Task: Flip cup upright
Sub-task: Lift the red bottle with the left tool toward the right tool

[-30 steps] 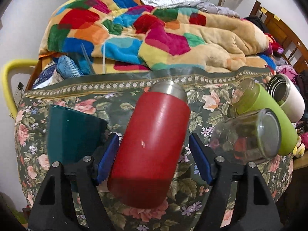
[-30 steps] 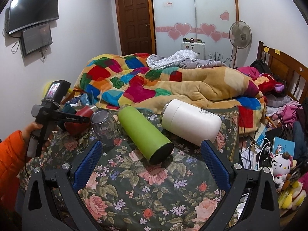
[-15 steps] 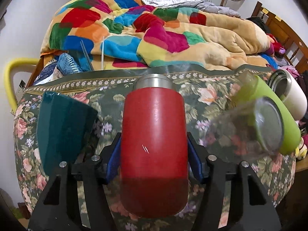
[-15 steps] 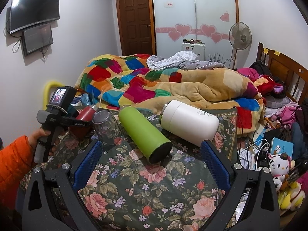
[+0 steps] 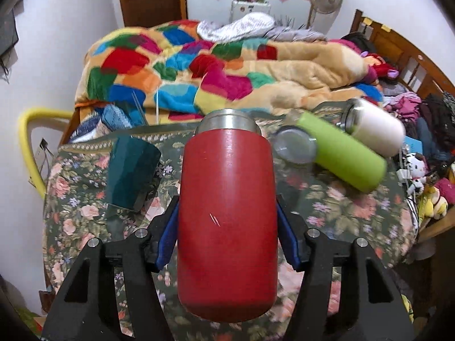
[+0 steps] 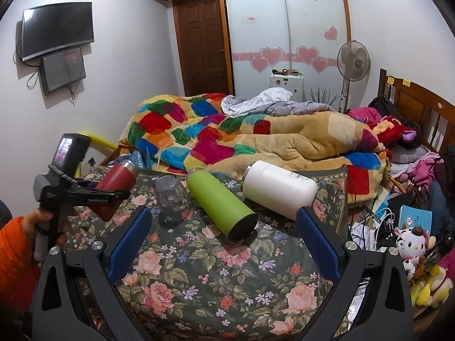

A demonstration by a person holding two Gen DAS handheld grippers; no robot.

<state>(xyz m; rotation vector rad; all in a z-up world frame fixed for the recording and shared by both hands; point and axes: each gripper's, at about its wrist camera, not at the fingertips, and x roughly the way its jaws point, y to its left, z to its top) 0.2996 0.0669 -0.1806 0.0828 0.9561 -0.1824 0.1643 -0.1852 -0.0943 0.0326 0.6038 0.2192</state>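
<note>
1. Fingers of the left gripper point(image 5: 227, 244) clamp the red cup point(image 5: 227, 213) on both sides, blue pads pressed to its body.
2. In the right wrist view the red cup point(image 6: 115, 189) is tilted above the left edge of the floral-covered table point(image 6: 216, 258), steel mouth pointing up and away; whether its base touches the cloth is unclear.
3. Wide apart, the right gripper point(image 6: 224, 244) holds nothing.
4. Green bottle point(image 6: 221, 203), white bottle point(image 6: 280, 189) and a glass jar point(image 6: 170, 196) lie toward the far edge; a teal cup point(image 5: 130, 173) stands near the left edge.
</note>
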